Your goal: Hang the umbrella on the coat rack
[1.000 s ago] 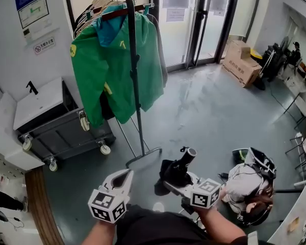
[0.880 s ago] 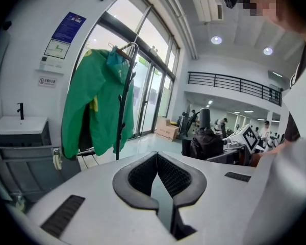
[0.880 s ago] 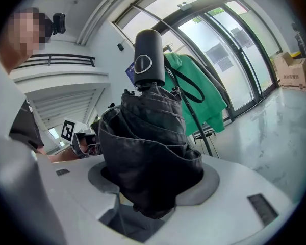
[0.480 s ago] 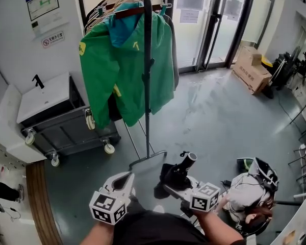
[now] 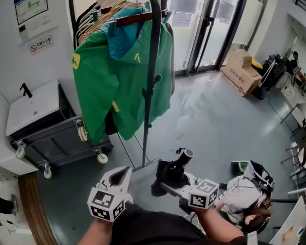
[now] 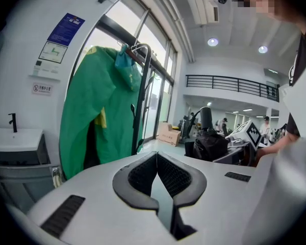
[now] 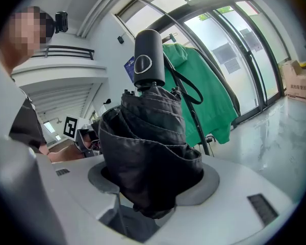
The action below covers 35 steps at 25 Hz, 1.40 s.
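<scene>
From the head view we see both grippers low in front of us and the coat rack [image 5: 152,75] standing ahead on the grey floor [image 5: 209,116], well apart from them. A green jacket [image 5: 117,70] hangs from its top bar among several hangers [image 5: 99,9]. Left of the rack is a grey cart on wheels [image 5: 56,131] with a white sink top [image 5: 33,106] above it. A cardboard box [image 5: 242,68] sits by the glass doors [image 5: 209,19].

The head view shows the right gripper [image 5: 169,181] carrying something black, but not how it is gripped. The right gripper view does: the jaws are clamped on the bunched fabric of the folded black umbrella [image 7: 148,152]. Its round handle [image 7: 148,60] points up and away from the gripper, and a thin strap [image 7: 186,88] loops off beside it. Behind the umbrella, that view has the jacket and the rack's pole.

The left gripper [image 6: 156,154] is only a white shape from above. Its own view shows the two dark pads meeting at their tips with nothing between them. That view also catches the umbrella off to the right, near the other gripper's marker cube [image 6: 252,134], and the rack to the left.
</scene>
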### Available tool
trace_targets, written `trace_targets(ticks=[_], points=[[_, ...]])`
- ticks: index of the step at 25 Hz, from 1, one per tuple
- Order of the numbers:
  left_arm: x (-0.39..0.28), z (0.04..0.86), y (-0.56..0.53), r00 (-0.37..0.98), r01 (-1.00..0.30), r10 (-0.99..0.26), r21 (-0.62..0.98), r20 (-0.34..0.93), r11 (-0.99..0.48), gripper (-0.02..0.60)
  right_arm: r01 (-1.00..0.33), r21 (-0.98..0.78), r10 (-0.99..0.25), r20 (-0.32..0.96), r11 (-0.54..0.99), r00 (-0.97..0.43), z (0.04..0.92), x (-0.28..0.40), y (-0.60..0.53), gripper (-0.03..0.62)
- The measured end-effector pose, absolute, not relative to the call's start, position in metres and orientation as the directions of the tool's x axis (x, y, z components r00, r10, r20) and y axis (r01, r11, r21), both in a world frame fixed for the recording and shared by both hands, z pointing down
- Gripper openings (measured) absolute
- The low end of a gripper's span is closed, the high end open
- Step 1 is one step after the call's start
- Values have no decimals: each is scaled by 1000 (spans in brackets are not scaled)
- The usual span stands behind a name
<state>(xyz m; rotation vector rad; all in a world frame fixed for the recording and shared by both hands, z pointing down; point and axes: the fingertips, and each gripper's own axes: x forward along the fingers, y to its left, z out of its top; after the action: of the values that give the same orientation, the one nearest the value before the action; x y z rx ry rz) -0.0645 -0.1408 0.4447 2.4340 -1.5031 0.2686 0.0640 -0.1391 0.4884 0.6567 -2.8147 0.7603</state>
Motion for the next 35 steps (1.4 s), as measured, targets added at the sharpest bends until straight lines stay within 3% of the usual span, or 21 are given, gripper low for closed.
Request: trace_targets(ticks=[23,35], points=[[-157,434,-259,610,-790,-750,129,255,-599,15,-580,-324,-554,178,748,-814,365,-16,-294,249],[-137,429,-273,577,-817,-784,179,230,-549,15,-435,-285,-404,161,854,-900,312,-37,-321,249]])
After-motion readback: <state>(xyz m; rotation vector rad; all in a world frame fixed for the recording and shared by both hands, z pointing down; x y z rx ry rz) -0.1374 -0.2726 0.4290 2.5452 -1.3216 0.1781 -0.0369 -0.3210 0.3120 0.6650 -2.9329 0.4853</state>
